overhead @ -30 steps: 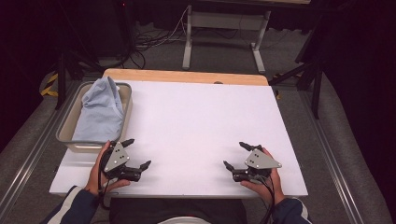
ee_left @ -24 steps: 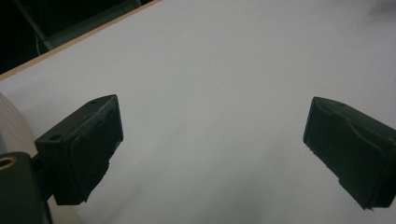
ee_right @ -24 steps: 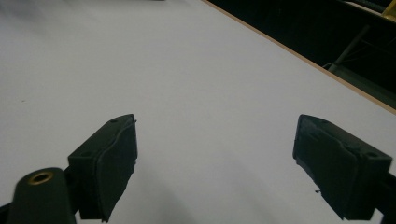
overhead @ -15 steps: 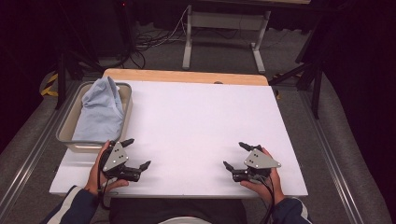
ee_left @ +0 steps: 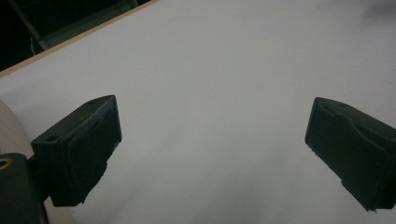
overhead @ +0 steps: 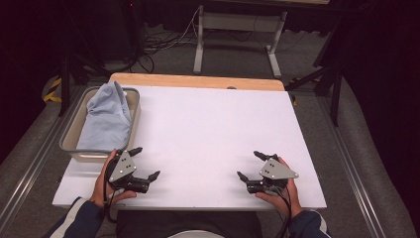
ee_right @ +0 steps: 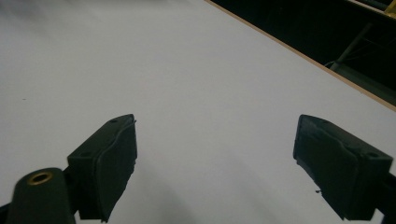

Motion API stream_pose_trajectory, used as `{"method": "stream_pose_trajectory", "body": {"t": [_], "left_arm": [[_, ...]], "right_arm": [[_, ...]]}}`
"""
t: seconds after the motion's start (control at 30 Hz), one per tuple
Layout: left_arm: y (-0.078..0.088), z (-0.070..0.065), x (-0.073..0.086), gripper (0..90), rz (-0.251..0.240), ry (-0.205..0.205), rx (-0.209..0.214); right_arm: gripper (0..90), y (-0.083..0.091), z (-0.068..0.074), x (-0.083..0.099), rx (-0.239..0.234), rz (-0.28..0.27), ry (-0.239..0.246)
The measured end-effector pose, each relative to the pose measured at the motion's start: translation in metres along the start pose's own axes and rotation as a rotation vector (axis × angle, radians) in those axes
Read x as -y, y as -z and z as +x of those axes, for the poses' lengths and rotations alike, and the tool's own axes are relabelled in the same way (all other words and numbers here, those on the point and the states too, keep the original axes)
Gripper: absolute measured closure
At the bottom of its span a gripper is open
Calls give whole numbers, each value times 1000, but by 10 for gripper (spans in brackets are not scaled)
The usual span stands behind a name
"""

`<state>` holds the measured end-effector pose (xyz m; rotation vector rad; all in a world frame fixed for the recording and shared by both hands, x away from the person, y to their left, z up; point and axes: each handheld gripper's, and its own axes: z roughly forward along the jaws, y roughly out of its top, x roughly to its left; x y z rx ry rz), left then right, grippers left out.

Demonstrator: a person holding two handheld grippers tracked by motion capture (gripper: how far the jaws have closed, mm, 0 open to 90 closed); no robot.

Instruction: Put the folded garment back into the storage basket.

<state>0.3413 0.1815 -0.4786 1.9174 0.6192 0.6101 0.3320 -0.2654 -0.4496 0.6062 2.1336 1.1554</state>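
left gripper (overhead: 143, 163) fingers spread, empty, just beside bin (overhead: 132, 101) | right gripper (overhead: 251, 166) fingers spread, empty, well apart | blue cloth (overhead: 105, 119) heaped in bin at tabletop (overhead: 213, 129) left edge | advice: reach left gripper over near rim, pinch 1 raised fold, lift straight up

No text, label, brand, number or sign can be read in any of these views; the surfaces in sight are plain and unmarked.
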Motion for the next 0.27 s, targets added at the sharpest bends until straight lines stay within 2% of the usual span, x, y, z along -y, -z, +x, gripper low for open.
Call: {"method": "stream_pose_trajectory", "body": {"t": [0.27], "left_arm": [[-1, 0, -1, 48, -3, 8, -2]], "right_arm": [[133, 0, -2, 1, -1, -1, -14]]}}
